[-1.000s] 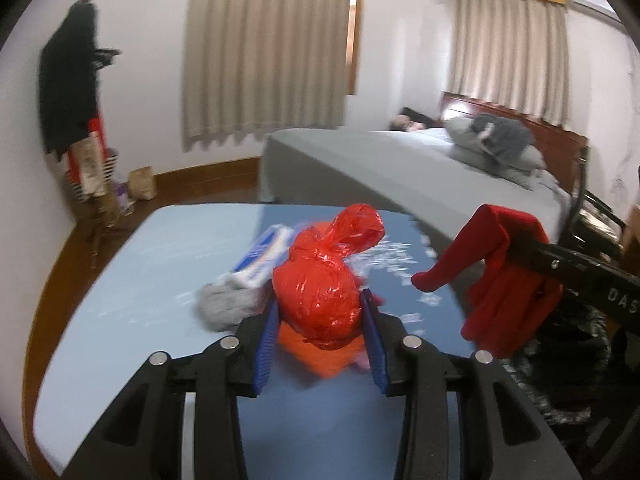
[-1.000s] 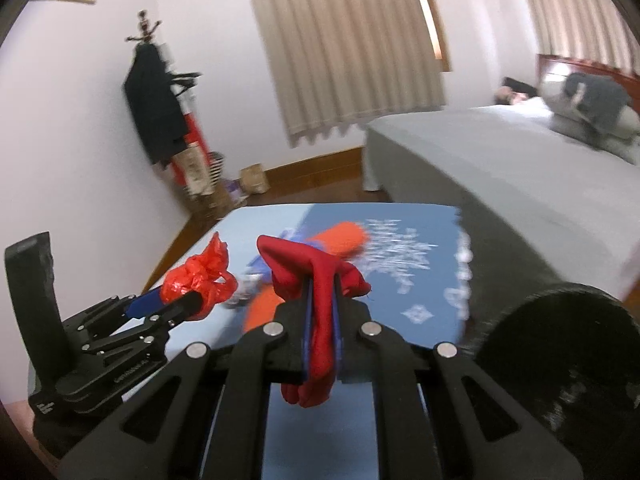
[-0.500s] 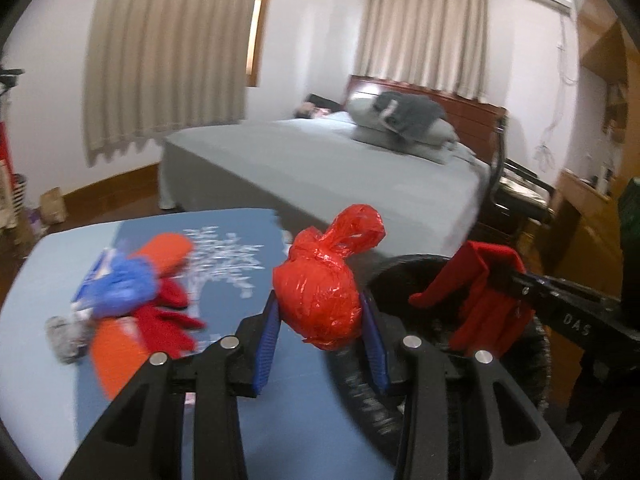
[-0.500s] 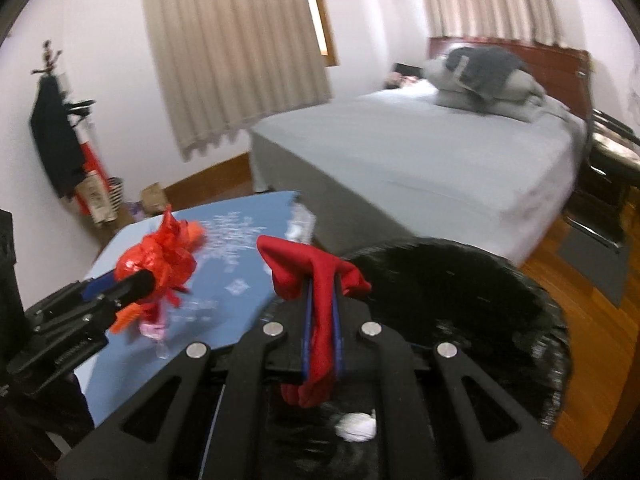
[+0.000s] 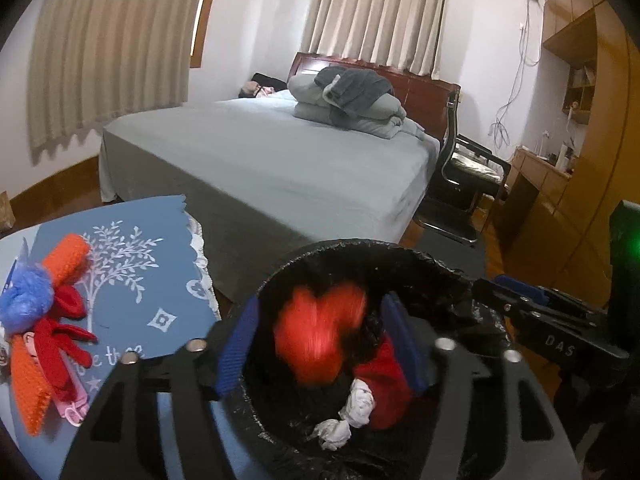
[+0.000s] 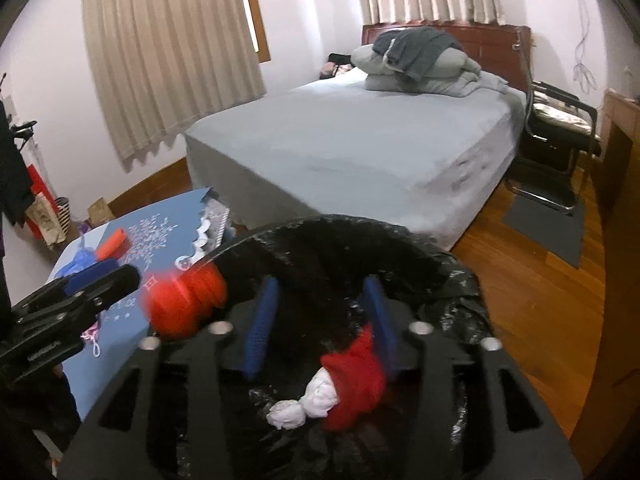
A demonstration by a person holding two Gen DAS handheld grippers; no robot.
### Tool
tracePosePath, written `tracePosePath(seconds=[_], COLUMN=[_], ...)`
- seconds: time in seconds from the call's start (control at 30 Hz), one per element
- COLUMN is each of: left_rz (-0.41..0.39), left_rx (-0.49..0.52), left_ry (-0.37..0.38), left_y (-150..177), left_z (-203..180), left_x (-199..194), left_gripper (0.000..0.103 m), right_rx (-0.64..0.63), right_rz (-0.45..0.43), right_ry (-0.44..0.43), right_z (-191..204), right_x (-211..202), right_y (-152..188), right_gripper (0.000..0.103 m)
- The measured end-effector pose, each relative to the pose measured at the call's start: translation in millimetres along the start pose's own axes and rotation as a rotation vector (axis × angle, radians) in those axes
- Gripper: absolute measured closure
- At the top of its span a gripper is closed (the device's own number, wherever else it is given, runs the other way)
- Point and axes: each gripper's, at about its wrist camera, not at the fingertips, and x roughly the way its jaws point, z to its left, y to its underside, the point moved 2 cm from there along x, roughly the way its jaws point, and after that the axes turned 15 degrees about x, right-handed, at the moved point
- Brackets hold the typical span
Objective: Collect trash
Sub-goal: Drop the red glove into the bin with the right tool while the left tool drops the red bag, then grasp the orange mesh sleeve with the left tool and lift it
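Observation:
A black bin lined with a black bag stands beside the table; it also shows in the right wrist view. My left gripper is open above it, and the red plastic bag is a blur falling between its fingers; it shows in the right wrist view too. My right gripper is open over the bin. The red cloth lies inside the bin beside crumpled white tissue. The right gripper also shows in the left wrist view.
A table with a blue cloth holds orange, red and blue knitted items at the left. A grey bed stands behind the bin. A black chair and wooden desk are to the right.
Both grippers moved further over the bin and opened. The red cloth dropped into the bin; the red plastic bag left the left gripper's fingers and is falling.

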Motion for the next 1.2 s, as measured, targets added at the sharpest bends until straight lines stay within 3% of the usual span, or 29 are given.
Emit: tracePosePath(seconds=[0.13, 0.23, 0.47, 0.7, 0.9, 1.2], left_rz=[-0.016, -0.030, -0.012, 0.076, 0.135, 0.185], left_rx=[-0.003, 0.002, -0.037, -0.147, -0.225, -0.299], left_ry=[-0.058, -0.133, -0.333, -0.509, -0.546, -0.486], left_y=[0.7, 7.1, 40.7, 89.6, 120.7, 140.8], left_z=[10.4, 23.1, 75.7, 142.2, 172.3, 187.2], left_x=[-12.1, -28.8, -71.9, -98.8, -99.4, -73.0], left_gripper=[0.023, 0.016, 0.013, 0.014, 0.020, 0.021], right_rx=[0.008, 0.000, -0.070, -0.151, -0.211, -0.258], right_rz=[-0.038, -0.042, -0.003, 0.047, 0.082, 0.106], right_ry=[0.006, -0.022, -0.129, -0.246, -0.301, -0.315], right_z=[4.8, 20.4, 77.3, 149.7, 190.9, 213.4], right_x=[-5.0, -5.7, 6.2, 24.5, 39.2, 54.1], right_y=[-2.0, -2.4, 10.0, 33.1, 53.0, 64.3], right_gripper=[0.012, 0.007, 0.006, 0.006, 0.006, 0.006])
